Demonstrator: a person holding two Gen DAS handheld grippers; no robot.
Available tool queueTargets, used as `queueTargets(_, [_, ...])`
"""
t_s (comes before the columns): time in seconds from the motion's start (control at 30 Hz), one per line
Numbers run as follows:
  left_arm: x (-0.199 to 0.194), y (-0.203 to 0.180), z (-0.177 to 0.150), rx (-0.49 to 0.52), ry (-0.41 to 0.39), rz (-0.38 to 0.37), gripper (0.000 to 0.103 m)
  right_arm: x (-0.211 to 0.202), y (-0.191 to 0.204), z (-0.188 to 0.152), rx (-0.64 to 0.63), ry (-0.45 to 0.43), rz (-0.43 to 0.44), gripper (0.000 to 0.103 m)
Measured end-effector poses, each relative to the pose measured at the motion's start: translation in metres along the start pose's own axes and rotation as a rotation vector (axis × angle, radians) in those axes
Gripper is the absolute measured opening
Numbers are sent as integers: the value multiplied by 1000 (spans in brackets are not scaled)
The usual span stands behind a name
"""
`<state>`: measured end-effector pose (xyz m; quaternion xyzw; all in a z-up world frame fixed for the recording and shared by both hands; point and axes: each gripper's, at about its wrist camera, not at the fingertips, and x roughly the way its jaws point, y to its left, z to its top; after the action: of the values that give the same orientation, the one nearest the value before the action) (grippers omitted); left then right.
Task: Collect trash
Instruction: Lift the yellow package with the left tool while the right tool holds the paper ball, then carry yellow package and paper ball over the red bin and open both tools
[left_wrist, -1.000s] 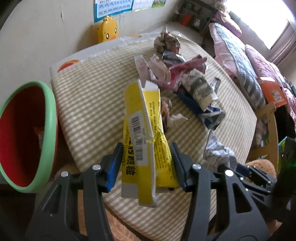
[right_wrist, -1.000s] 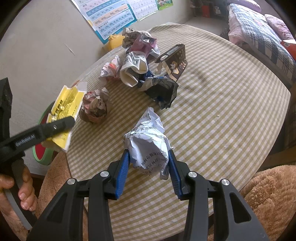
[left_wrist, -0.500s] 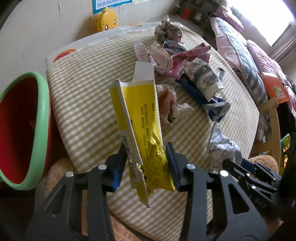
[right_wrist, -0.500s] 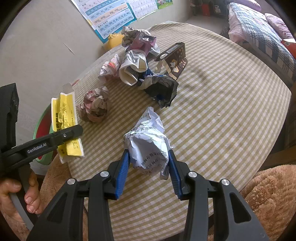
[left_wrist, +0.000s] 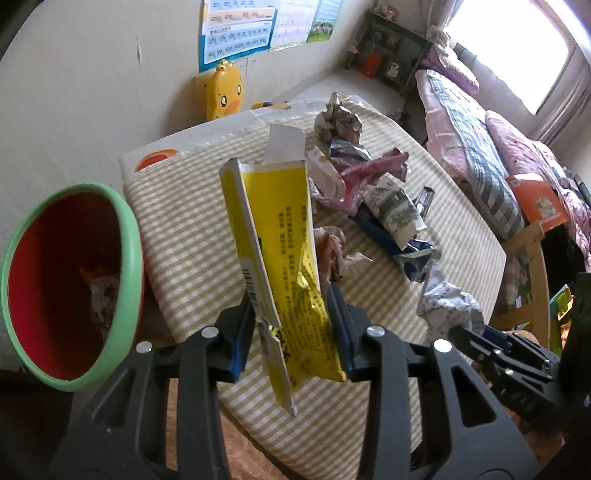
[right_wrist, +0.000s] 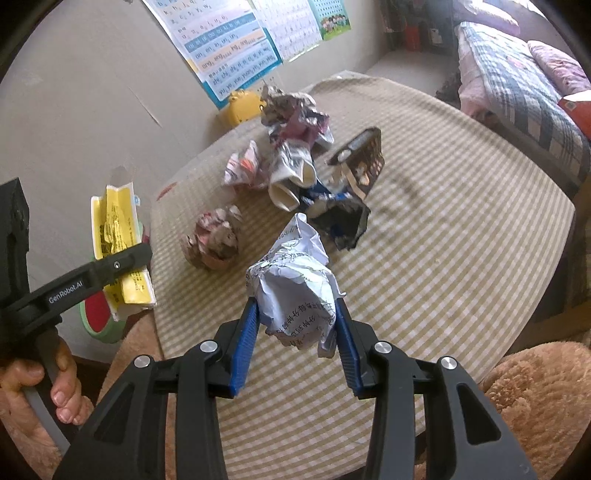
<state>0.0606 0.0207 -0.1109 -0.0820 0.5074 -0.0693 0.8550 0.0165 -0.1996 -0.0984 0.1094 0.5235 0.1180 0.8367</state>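
Clearly both pieces of trash in hand are light, thin and easily crushed. The yellow carton (left_wrist: 280, 251) is flattened card: stiff along its length, floppy across it, with a loose white flap at the far end, so I judge it best pinched low across its flat faces, near the bottom, where it will not fold over. The left gripper (left_wrist: 291, 325) does just that; its jaws have just been closing and now stand narrow, the blue pads pressing the carton's lower part from both sides while the carton stands upright above the near edge of the checked table (left_wrist: 192, 229). The red bin with the green rim (left_wrist: 129, 236) sits just to the left, beside the table, with some scraps already inside.

The crumpled white paper ball (right_wrist: 295, 291) is soft and springy, so a squeeze across its middle should hold it. The right gripper (right_wrist: 295, 325) is partly closed on it, both pads against its sides, and the ball hangs above the near part of the table.

Farther off lies a heap of wrappers (right_wrist: 295, 147) and a crumpled reddish paper ball (right_wrist: 216, 240), not yet collected.
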Motion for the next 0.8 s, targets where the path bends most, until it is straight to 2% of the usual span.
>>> queueTargets(0.17, [7, 7, 0, -23, 21, -9, 41, -7, -2, 5, 13, -18, -16, 39])
queueTargets(0.3, [24, 1, -1, 22, 57, 3, 47, -5, -9, 3, 34, -1, -30, 39])
queueTargets(0.4, [34, -2, -3, 27, 86, 5, 46, -6, -11, 0, 42, 6, -35, 39])
queueTargets(0.5, [28, 1, -3, 12, 67, -13, 42, -8, -11, 0, 46, 5, -39, 39])
queueTargets(0.6, [17, 13, 0, -12, 33, 3, 41, -11, -4, 4, 36, 2, -30, 39])
queueTargets(0.8, [-12, 63, 6, -134, -34, 44, 41, -11, 42, 23, -53, -14, 40, 39])
